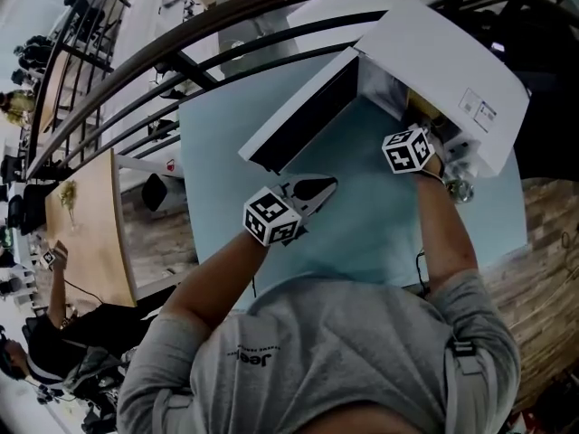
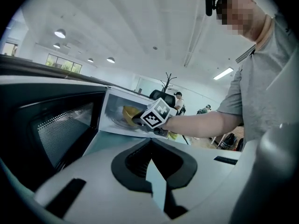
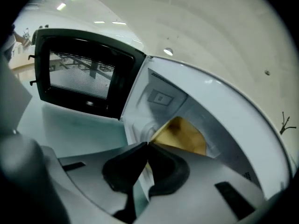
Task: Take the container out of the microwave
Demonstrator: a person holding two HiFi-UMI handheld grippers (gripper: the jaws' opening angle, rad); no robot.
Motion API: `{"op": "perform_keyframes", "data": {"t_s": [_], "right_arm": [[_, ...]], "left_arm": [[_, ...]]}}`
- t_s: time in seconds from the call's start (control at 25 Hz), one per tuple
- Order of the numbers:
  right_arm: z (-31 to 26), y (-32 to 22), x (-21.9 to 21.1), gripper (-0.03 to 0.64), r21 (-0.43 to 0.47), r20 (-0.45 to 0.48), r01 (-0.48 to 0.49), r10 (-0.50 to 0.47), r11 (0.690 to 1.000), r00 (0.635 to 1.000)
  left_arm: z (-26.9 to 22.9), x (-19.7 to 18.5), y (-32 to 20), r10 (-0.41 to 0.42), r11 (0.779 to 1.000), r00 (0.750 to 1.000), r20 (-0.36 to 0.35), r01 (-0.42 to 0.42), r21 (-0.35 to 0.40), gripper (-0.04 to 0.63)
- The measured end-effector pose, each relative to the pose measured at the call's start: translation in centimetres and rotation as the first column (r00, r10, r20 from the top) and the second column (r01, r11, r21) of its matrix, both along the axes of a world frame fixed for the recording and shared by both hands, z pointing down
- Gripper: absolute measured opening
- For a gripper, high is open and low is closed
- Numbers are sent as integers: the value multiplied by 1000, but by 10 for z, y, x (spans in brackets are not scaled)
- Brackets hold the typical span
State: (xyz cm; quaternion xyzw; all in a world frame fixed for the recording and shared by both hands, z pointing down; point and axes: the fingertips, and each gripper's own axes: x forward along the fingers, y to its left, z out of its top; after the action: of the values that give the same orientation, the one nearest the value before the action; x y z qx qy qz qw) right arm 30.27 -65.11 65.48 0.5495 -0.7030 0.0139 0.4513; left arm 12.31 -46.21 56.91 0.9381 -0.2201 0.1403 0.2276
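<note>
Right gripper view had the yellow container (image 3: 181, 136) just past the jaw tips, inside the open microwave (image 3: 219, 101). It sat in the cavity, not yet out on the table. It was angular and mustard-coloured. No view looked into it, so its contents could not be told.

Jaws of the right gripper (image 3: 147, 144) were pressed together at the tips. The tips touched the container's near corner, but I couldn't tell whether a thin rim was nipped between them. Nothing thicker sat between the pads. Head view showed this gripper's marker cube (image 1: 406, 150) at the microwave mouth, with the forearm (image 1: 443, 224) stretched toward it.

Jaws of the left gripper (image 2: 150, 143) were closed tip to tip and held nothing; only a thin wedge of table colour showed below the tips. It hung over the pale blue-green table (image 1: 362, 229), in front of the open door (image 1: 303, 116) and well apart from the container.

The door was swung wide to the left of the cavity, its dark mesh window toward the person. The white microwave body stood at the table's far right. Farther left, well off, was a wooden table (image 1: 90, 233) with people (image 1: 59, 283) seated at it.
</note>
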Motion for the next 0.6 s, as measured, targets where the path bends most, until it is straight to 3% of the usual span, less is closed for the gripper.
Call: {"op": "perform_keyframes", "data": {"t_s": [0.6], "right_arm": [[-47, 90, -65, 25, 10, 77, 124, -124, 992, 989]], "left_arm": [[-54, -29, 61, -14, 993, 999, -42, 19, 113, 9]]}}
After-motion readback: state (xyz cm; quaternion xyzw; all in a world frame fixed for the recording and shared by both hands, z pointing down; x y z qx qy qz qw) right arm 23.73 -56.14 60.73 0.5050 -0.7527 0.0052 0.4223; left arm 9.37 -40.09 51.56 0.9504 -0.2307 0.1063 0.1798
